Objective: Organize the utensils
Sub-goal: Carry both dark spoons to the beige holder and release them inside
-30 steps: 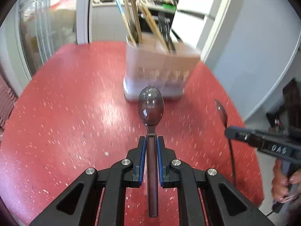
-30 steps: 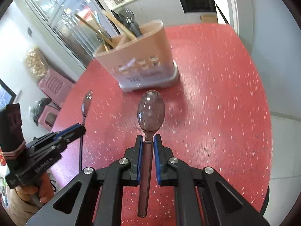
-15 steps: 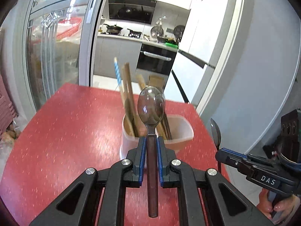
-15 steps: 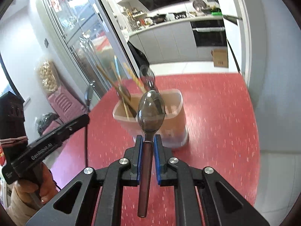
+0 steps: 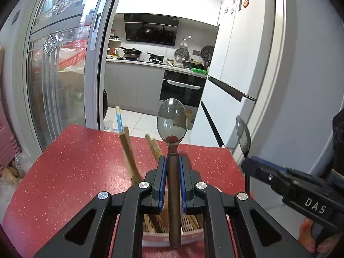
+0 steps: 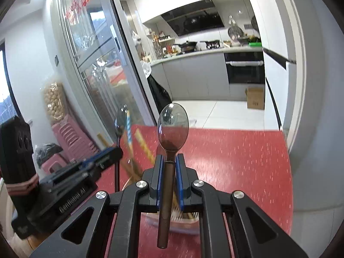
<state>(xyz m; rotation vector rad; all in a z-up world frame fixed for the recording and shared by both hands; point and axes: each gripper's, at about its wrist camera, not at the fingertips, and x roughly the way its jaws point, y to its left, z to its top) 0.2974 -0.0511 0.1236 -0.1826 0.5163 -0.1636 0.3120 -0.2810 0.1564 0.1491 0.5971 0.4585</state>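
My left gripper is shut on a metal spoon with a brown handle, held upright over the utensil holder, which sits just below the fingers on the red table. My right gripper is shut on a second spoon, also upright above the holder. Wooden chopsticks stick out of the holder. Each gripper appears in the other's view, the right one at the right and the left one at the left.
The table's far edge faces a kitchen with a white fridge on the right and a glass sliding door on the left. Pink stools stand left of the table.
Both grippers rose and tilted upward while moving over the holder. The holder went from ahead of the spoons to directly beneath the fingers. Both spoons stay gripped.
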